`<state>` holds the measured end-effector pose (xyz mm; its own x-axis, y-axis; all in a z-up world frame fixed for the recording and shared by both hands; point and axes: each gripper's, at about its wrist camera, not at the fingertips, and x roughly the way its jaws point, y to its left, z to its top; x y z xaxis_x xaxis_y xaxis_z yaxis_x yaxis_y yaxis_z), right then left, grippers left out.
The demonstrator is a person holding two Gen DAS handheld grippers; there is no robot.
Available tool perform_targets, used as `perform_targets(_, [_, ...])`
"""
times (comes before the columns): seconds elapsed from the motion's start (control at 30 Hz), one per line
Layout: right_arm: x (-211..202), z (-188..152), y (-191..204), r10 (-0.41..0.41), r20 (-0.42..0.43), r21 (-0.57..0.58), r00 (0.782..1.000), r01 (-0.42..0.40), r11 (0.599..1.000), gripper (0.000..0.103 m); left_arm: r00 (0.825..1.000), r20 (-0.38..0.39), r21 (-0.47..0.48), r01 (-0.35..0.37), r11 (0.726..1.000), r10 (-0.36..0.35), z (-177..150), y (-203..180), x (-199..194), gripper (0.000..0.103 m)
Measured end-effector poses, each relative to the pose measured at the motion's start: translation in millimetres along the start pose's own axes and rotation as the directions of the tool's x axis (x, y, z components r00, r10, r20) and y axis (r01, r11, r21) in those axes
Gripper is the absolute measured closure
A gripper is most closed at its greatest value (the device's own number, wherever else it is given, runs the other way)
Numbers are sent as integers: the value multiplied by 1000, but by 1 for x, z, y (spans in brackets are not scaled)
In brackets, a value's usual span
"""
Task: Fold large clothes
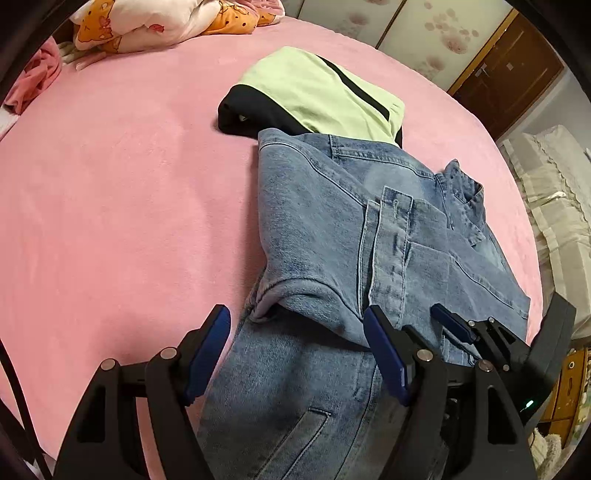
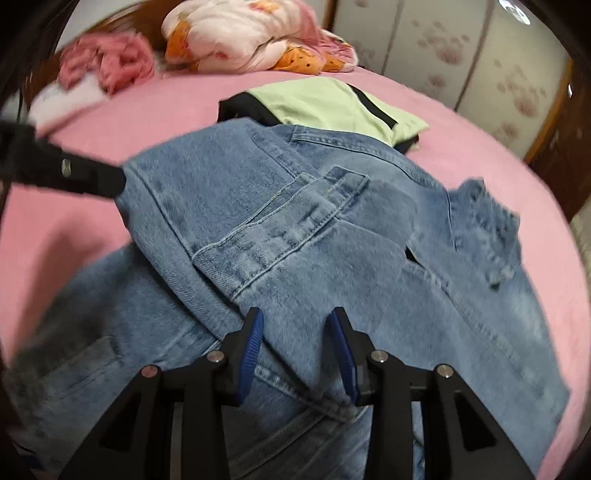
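Note:
Blue jeans [image 1: 332, 229] lie partly folded on a pink bed [image 1: 110, 203], one part laid over another. My left gripper [image 1: 295, 325] is open, its blue pads spread wide over the fold's near edge, holding nothing. My right gripper [image 2: 297, 332] is open above the denim [image 2: 295, 240], with cloth lying between its pads [image 2: 253, 343] but not pinched. The right gripper also shows in the left wrist view [image 1: 454, 321], at the jeans' right side. The left gripper's black finger shows in the right wrist view [image 2: 74, 173] at the jeans' left edge.
A folded green and black garment [image 1: 314, 92] lies just beyond the jeans. A bundled quilt [image 2: 251, 33] and a pink cloth [image 2: 107, 62] sit at the head of the bed. Wardrobe doors [image 2: 480, 55] stand beyond. The bed's right edge [image 1: 532, 258] is close.

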<state>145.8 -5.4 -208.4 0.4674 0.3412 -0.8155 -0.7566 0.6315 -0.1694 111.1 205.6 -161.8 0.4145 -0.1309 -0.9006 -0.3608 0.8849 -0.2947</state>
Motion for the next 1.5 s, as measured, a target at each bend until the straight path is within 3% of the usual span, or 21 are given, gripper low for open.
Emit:
perform_targets(0.33, [-4,0,24,-3,13,-87,1000,4,996,65,1000,-2,6,10,1000,-10,3,4,1,30])
perform_targets(0.57, [20,10,45,-112,16,-136,994,113,984,66,1000,4,-18,13,1000,-13,5,11,3,30])
perform_targets(0.6, [19,11,45,-112,21,-133,993,114,984,79,1000,9,-20,14,1000,-14,5,12,2,30])
perform_targets(0.63, [13,13,43,-94,46,-114,994,99,989,88,1000,15,-21,14,1000,-14,6,12,0,30])
perform_targets(0.73, [-11,24,24,-85,116,-17,990,88,996,90,999,37,-13,20,1000,-20,10,8,-7,30])
perform_targets(0.8, [-39,31,-4,-78,184,112,980,58,992,90,998,57,0,27,1000,-27,14,3,-12,30])
perform_targets(0.9, [-88,30,-58,-119,273,331,955,23,943,90,996,78,28,44,999,-46,19,-8,-17,30])
perform_targets(0.97, [-121,10,-99,-199,285,483,938,39,875,91,995,85,58,55,997,-59,20,-19,-17,30])
perform_targets(1.0, [-128,1,-110,-222,277,524,935,47,851,91,994,85,72,56,996,-62,21,-23,-16,30])
perform_targets(1.03, [-139,-19,-127,-259,247,595,934,65,801,91,995,82,90,56,994,-64,21,-29,-14,30])
perform_targets(1.13, [-140,-68,-154,-291,127,700,948,122,704,91,996,62,131,56,990,-65,20,-43,-3,30])
perform_targets(1.23, [-106,-112,-161,-149,-88,741,985,165,651,85,998,29,154,54,987,-59,19,-53,13,30])
perform_targets(1.3, [-91,-138,-162,-48,-159,781,986,156,605,85,999,6,173,43,984,-45,21,-57,26,30])
perform_targets(1.4, [-91,-154,-166,-20,-147,808,989,132,574,78,1000,-17,208,10,978,-6,33,-56,48,30])
perform_targets(1.5, [-99,-153,-179,-65,-106,824,992,124,553,65,998,-45,225,-28,974,40,49,-49,73,30])
